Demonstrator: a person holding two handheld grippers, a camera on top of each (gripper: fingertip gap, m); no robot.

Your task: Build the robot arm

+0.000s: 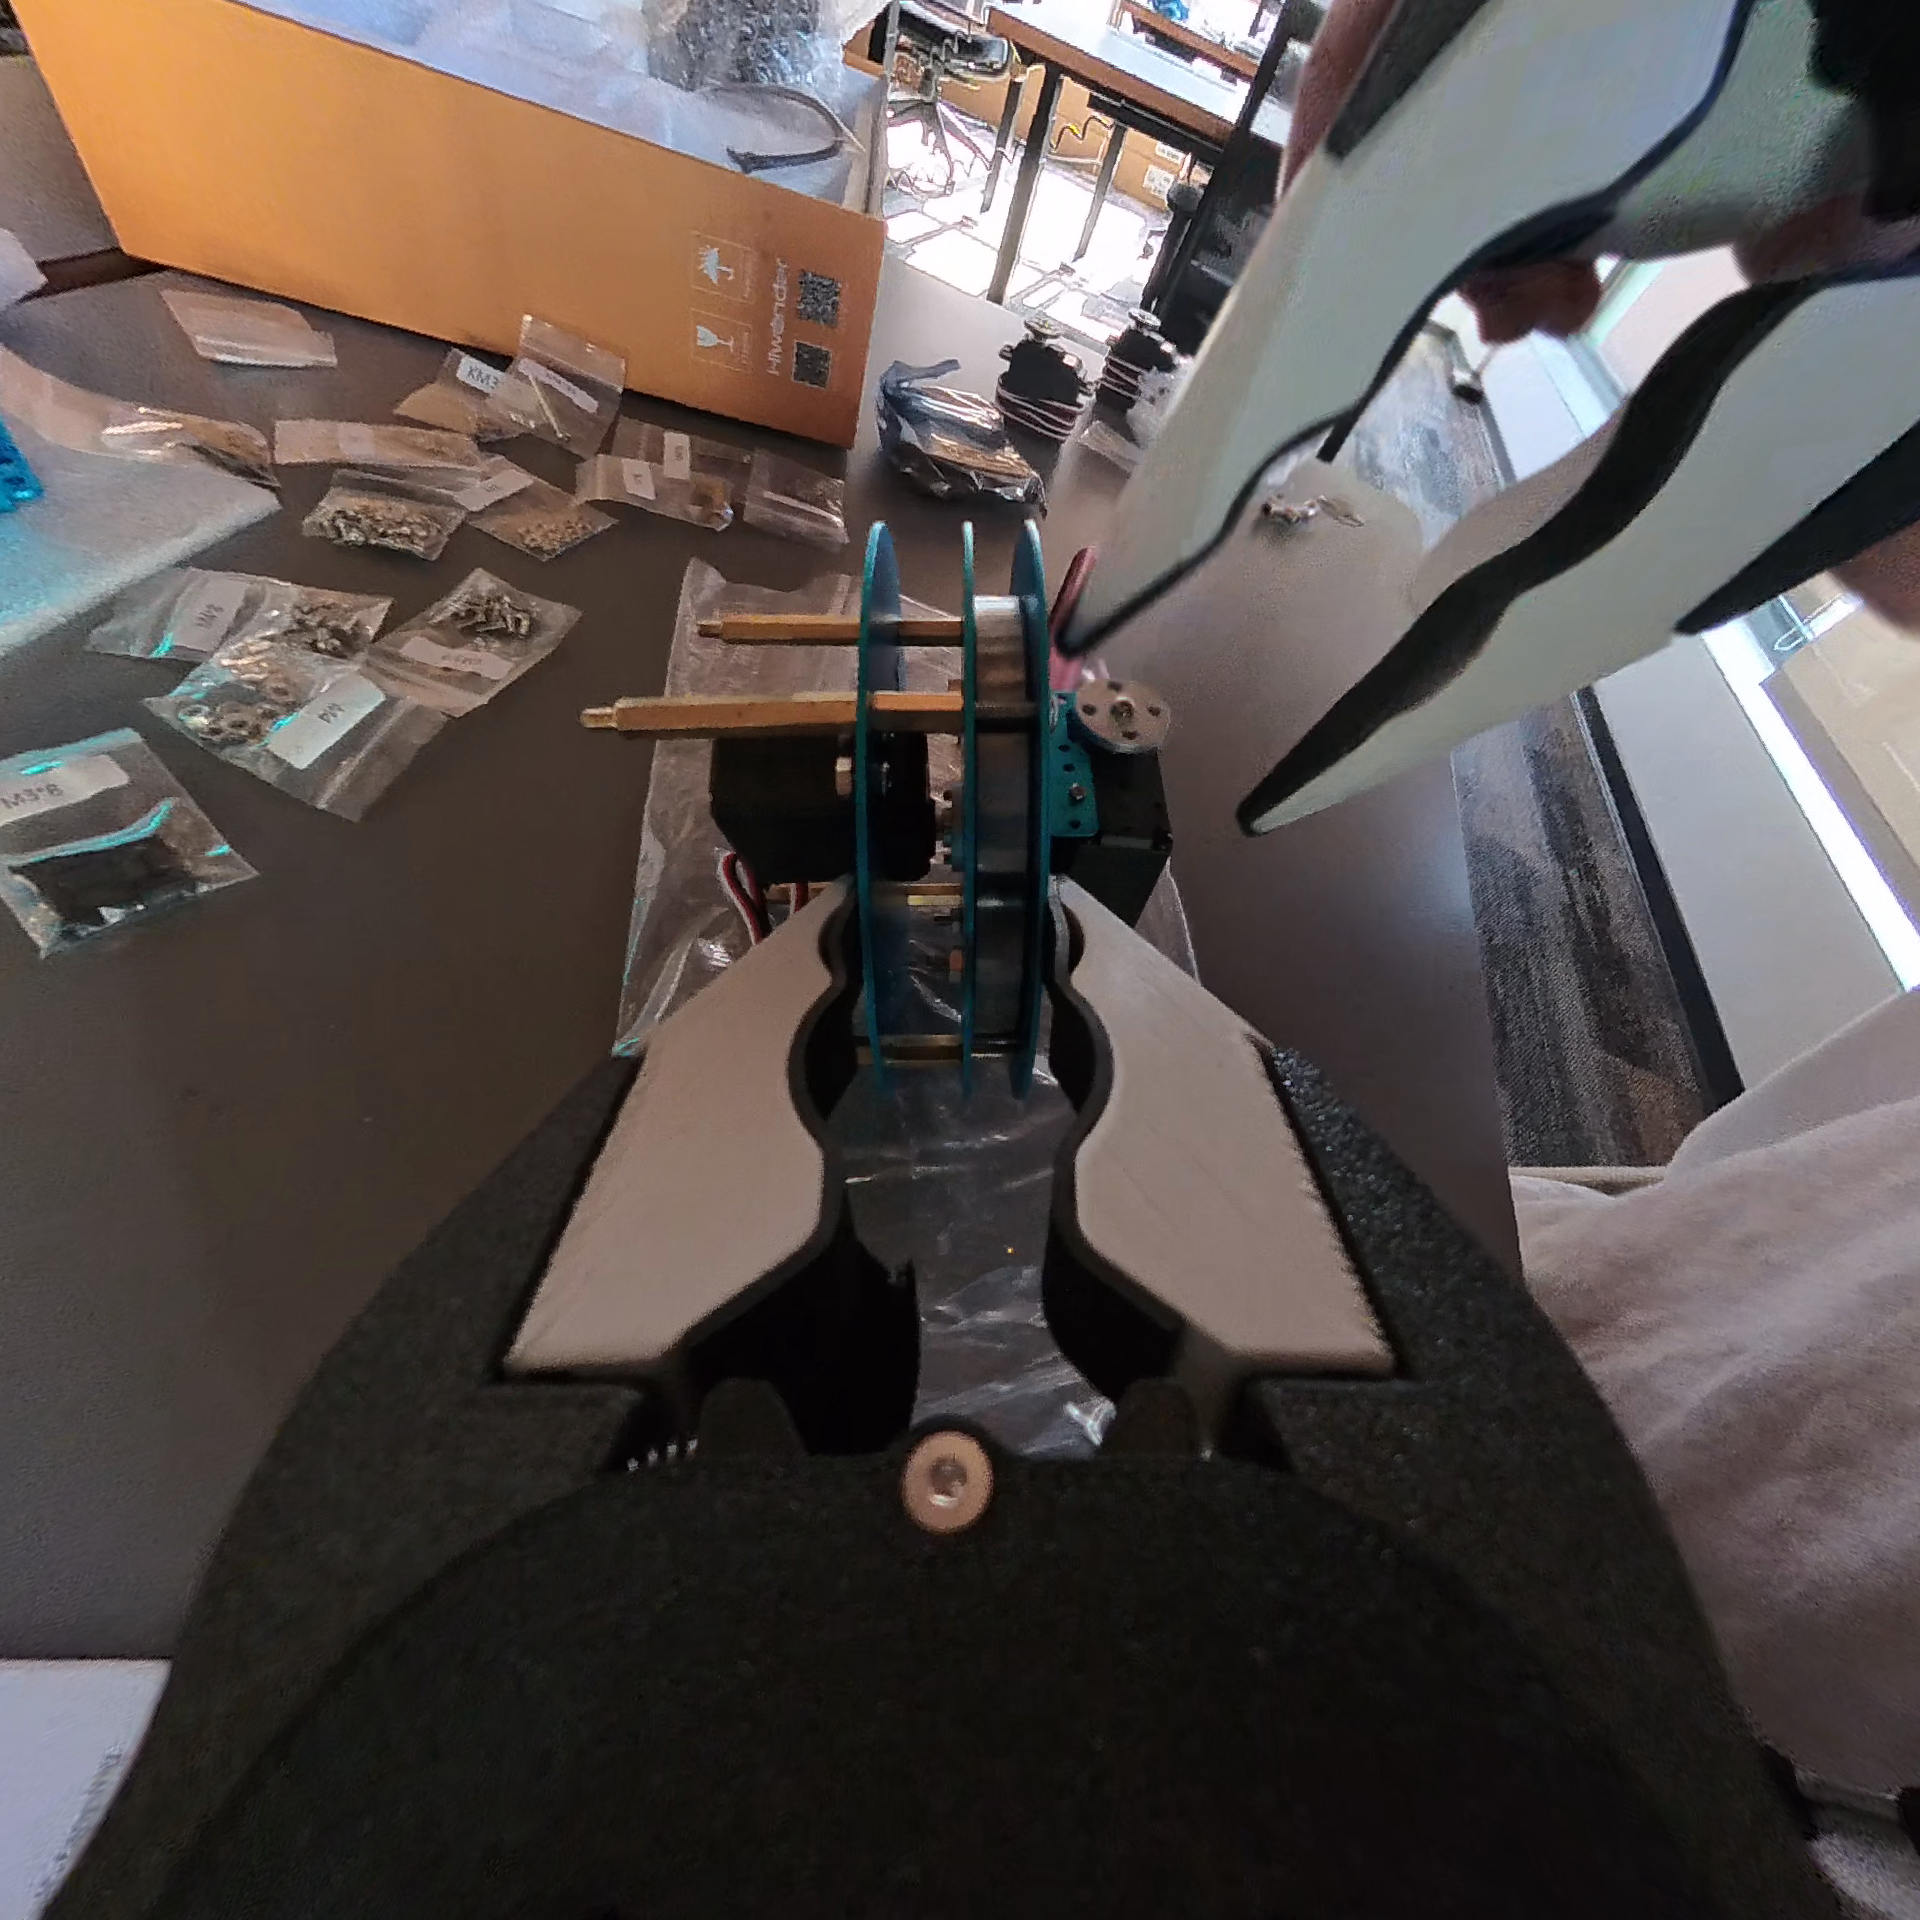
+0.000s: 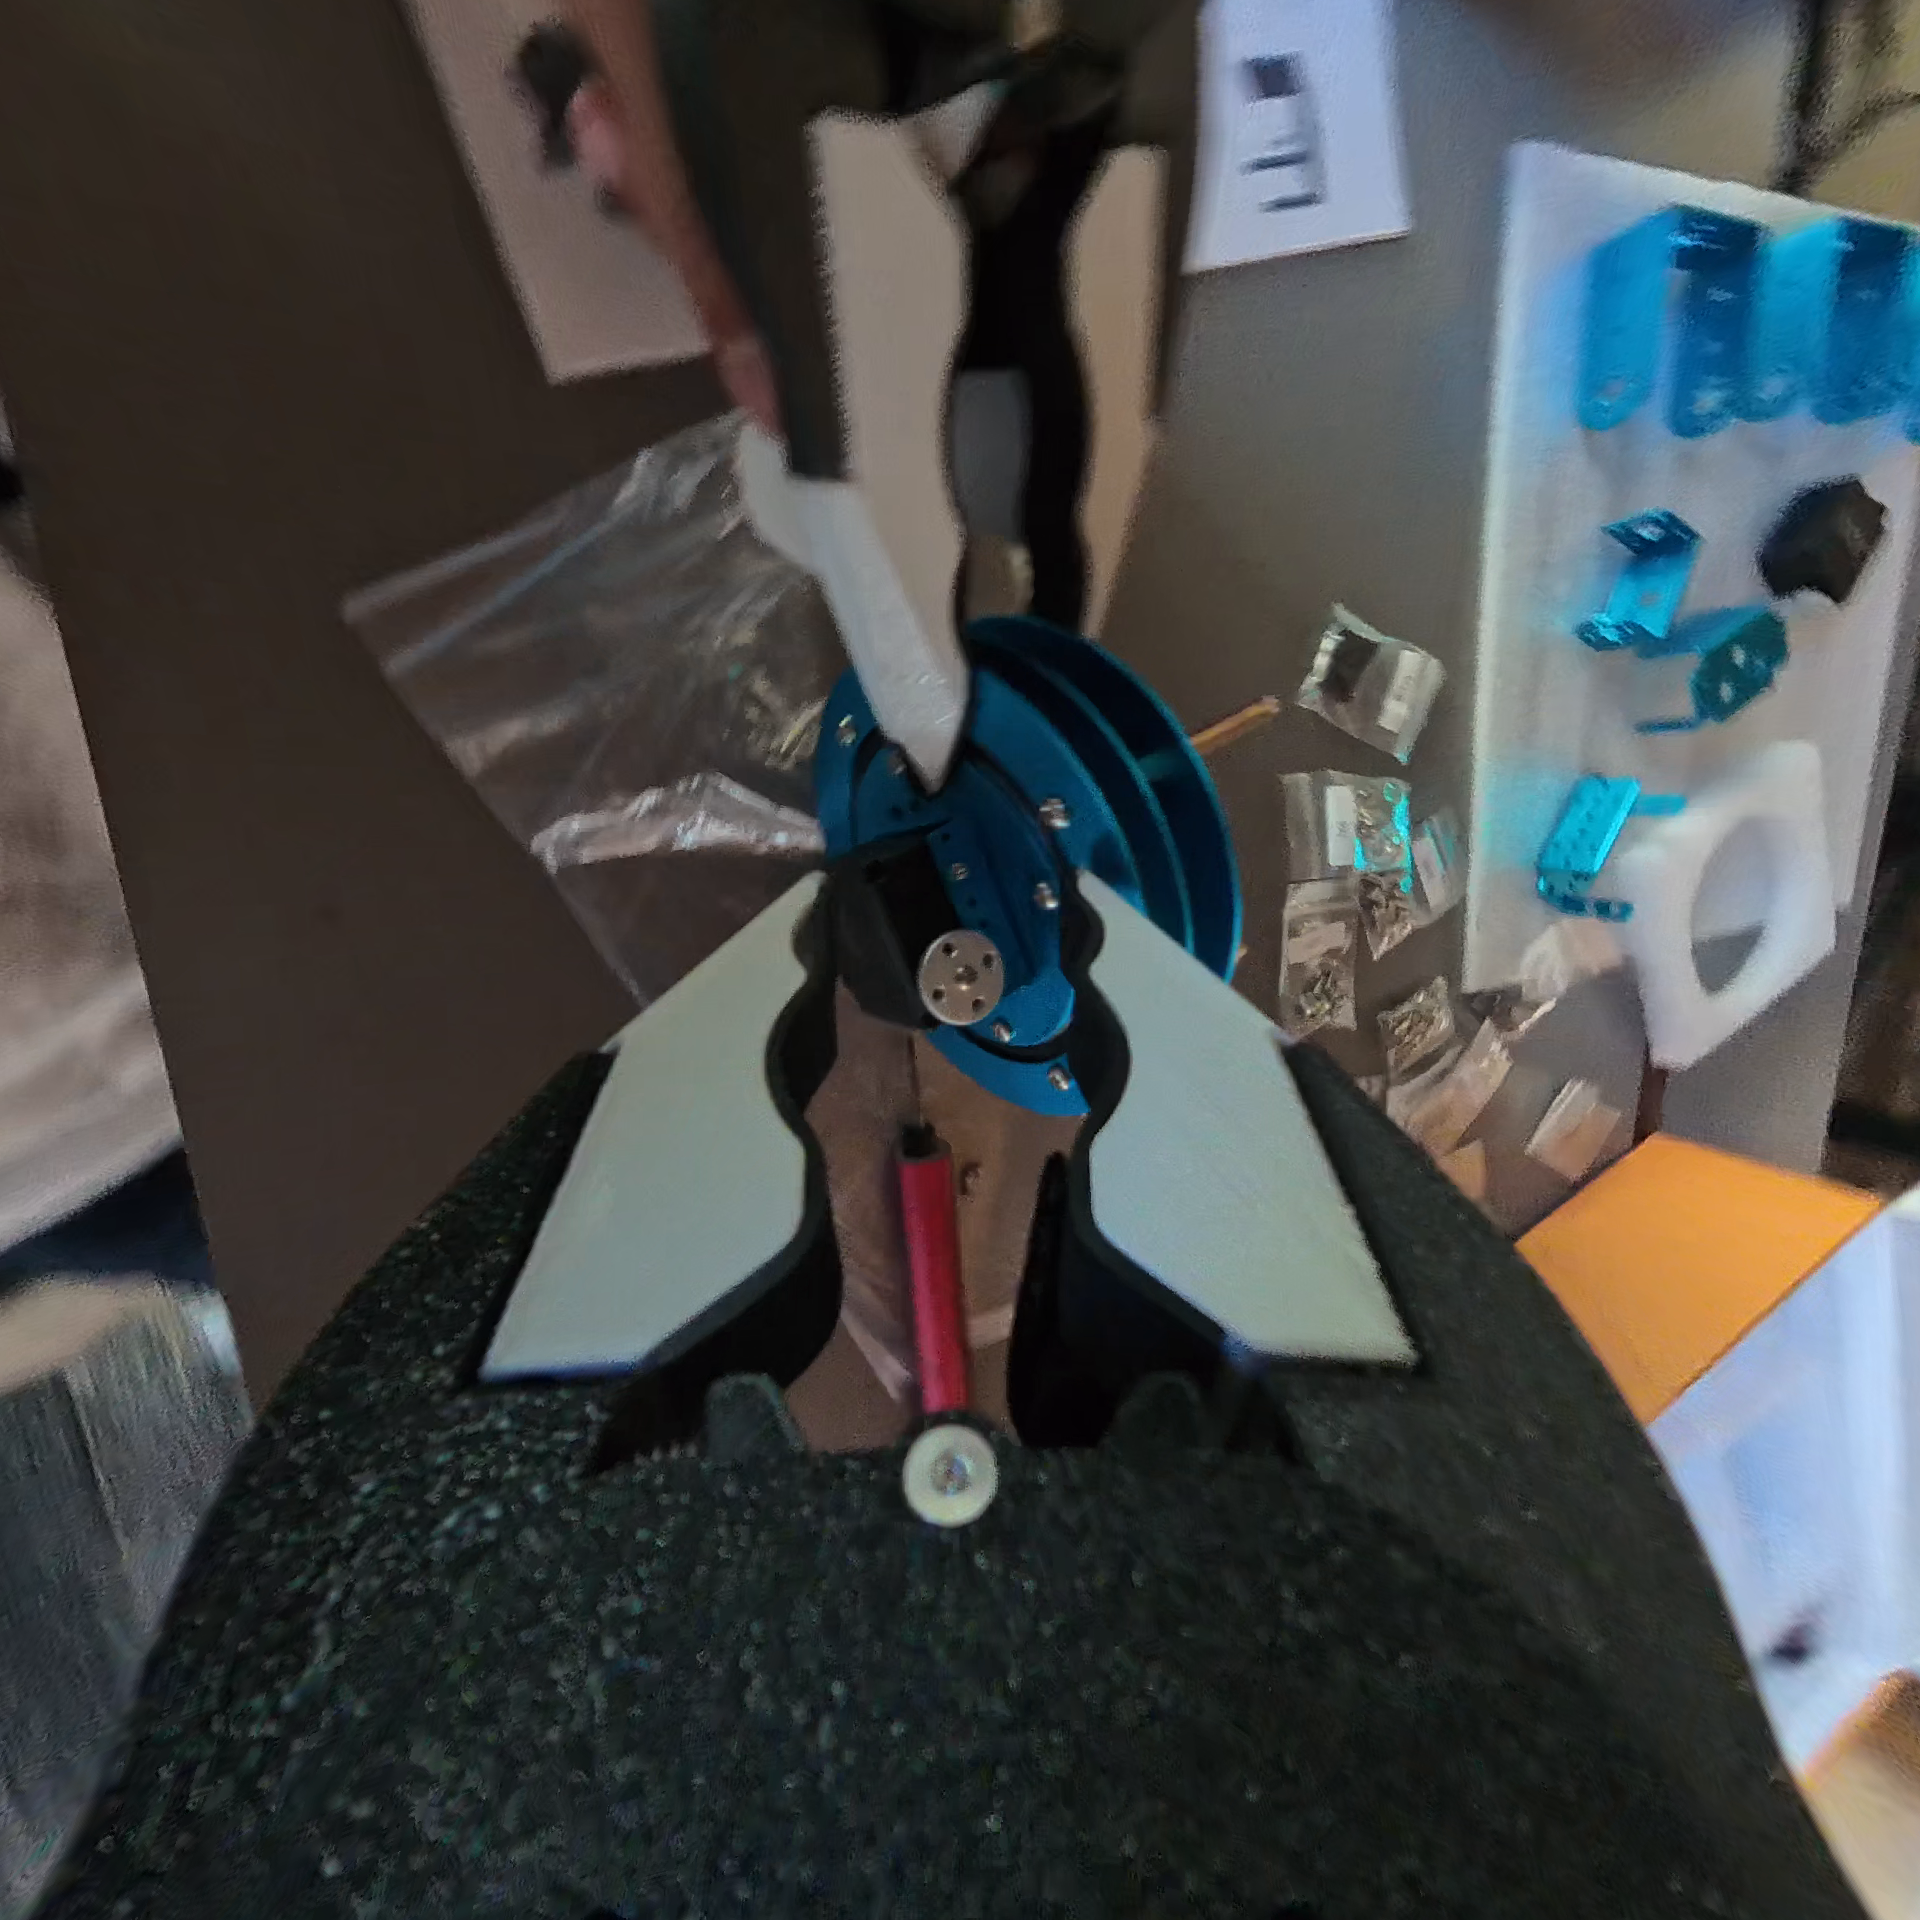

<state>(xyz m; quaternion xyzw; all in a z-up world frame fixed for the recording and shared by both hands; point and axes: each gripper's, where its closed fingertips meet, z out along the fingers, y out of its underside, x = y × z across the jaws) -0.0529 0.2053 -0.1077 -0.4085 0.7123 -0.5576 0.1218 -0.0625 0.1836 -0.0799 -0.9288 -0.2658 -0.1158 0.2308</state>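
left gripper [image 1: 951, 914] clamps blue disc assembly [image 1: 951, 790]; right gripper [image 2: 951, 914] open; red screwdriver [image 2: 932, 1268] lies between

The left gripper [image 1: 951, 909] has pale grey fingers edged in black on a speckled black body, and the right gripper [image 2: 951, 904] shows the same colours. Between them sits an assembly of teal-blue discs [image 1: 951, 800] with brass-coloured rods [image 1: 748, 712], a black block [image 1: 790, 800] and a silver hub [image 2: 961, 977]. A red tool handle [image 2: 932, 1268] lies along the right gripper. The table [image 1: 312, 1143] is dark grey-brown. The cardboard box [image 1: 416, 177] is orange-tan. Clear plastic bags [image 1: 343, 644] carry white labels over silvery contents. A white foam sheet [image 2: 1558, 520] bears bright blue brackets [image 2: 1745, 322].
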